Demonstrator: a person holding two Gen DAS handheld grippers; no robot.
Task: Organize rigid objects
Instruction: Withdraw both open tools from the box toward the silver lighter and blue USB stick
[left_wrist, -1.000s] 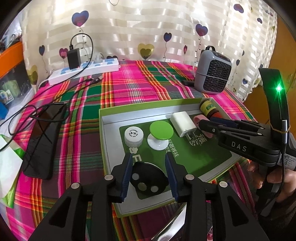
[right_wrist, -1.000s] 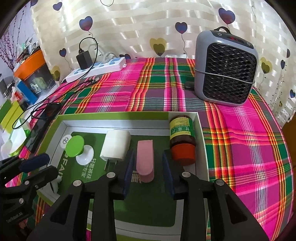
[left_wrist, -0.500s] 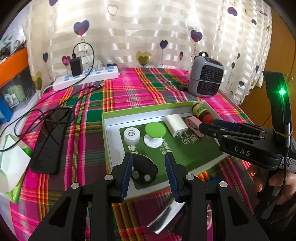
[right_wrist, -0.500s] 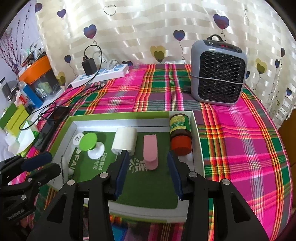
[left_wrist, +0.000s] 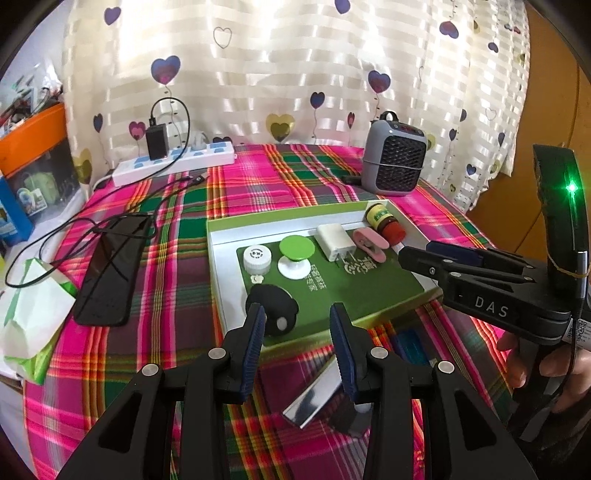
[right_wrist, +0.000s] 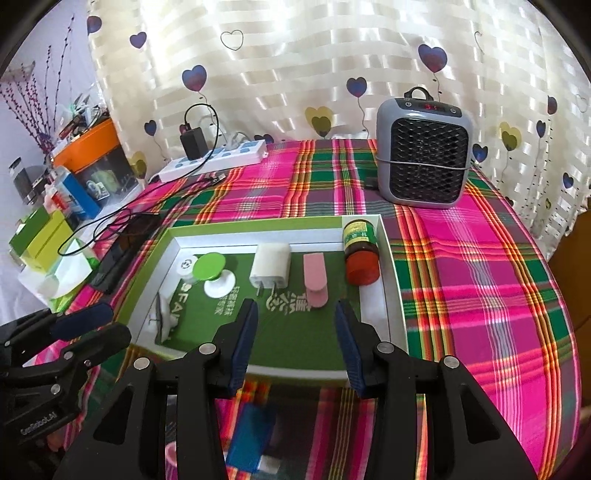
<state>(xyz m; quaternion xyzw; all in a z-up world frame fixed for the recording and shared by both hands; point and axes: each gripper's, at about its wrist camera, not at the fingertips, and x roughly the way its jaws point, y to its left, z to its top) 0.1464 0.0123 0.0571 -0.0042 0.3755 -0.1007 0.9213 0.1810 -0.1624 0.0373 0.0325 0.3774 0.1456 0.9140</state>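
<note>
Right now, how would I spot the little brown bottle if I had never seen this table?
Find the shallow green-rimmed tray in the middle of the plaid tablecloth, in front of the grey heater. Look in its far right corner: the brown bottle lies there on its side beside a pink clip. It alone has a yellow-green label and a red cap.

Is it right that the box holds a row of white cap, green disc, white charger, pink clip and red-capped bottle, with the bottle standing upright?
Not quite: the right wrist view shows the red-capped bottle lying on its side in the box. The row is as stated.
</note>
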